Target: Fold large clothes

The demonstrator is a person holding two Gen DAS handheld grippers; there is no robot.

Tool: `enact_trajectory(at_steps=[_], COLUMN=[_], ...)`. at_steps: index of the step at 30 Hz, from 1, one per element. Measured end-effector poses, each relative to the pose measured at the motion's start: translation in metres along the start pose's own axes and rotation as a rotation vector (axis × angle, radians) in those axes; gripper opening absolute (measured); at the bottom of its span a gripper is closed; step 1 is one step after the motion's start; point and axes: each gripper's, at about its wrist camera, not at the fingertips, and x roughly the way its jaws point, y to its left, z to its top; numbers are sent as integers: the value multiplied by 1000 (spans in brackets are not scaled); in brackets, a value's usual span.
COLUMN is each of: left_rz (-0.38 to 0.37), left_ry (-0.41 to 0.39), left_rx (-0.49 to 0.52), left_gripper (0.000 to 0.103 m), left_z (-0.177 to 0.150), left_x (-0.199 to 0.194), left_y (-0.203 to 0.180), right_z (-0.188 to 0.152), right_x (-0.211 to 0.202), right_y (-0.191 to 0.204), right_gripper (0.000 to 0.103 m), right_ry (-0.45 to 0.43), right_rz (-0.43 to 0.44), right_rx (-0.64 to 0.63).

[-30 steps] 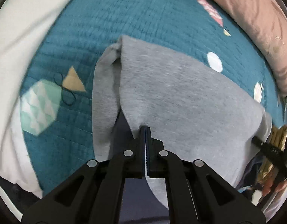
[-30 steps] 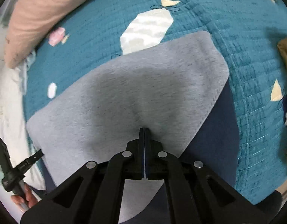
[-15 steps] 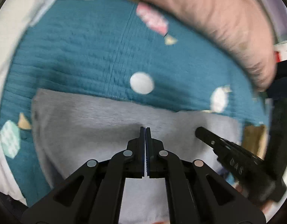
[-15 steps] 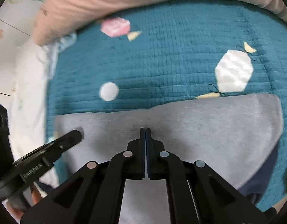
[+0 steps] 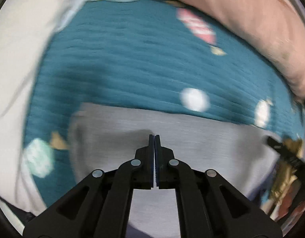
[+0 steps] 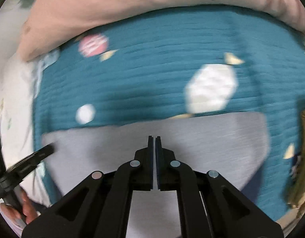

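Left wrist view: the left tongs (image 5: 154,138) are pressed together with nothing visibly caught between them, above a grey garment (image 5: 202,138) lying flat on a teal quilt (image 5: 122,65) on the bed, a pink pillow (image 5: 261,29) behind. Right wrist view: the right tongs (image 6: 154,139) are likewise together over the same garment (image 6: 202,138); the quilt (image 6: 142,75) lies beyond, and a hand (image 6: 23,208) grips the other tool at lower left.

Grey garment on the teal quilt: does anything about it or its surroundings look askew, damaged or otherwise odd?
Nothing stands out. The grey garment lies flat on the teal quilt with a fairly straight far edge; a little dark blue shows under its right side. Both views are motion-blurred, so fine wrinkles cannot be judged.
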Motion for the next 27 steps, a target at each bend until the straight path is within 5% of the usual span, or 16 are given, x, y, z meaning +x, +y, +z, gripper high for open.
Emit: enact_trajectory(at_steps=[2, 5, 13, 16, 17, 18, 21, 27], left_rz=[62, 31, 73, 37, 18, 7, -28, -114], left_ry=[40, 36, -11, -33, -39, -50, -92, -84], left_rx=[-61, -60, 25, 46, 50, 62, 88, 63], left_gripper=[2, 3, 3, 13, 21, 34, 64, 67], left_z=[2, -1, -24, -41, -48, -54, -72, -86], left_x=[25, 35, 2, -13, -18, -23, -33, -53], left_y=[27, 31, 15, 8, 1, -7, -32, -51], right_z=[8, 9, -10, -28, -36, -42, -59, -87], right_x=[18, 49, -36, -62, -70, -77, -87, -78], right_y=[-27, -50, -56, -72, -80, -87, -92, -106], right_gripper=[0, 0, 4, 28, 59, 77, 78, 84], right_ry=[22, 76, -38, -62, -59, -65, -94, -61], right_rz=[-92, -29, -29, -52, -35, -29, -55, -49], right_rx=[51, 64, 24, 33, 53, 70, 68, 102])
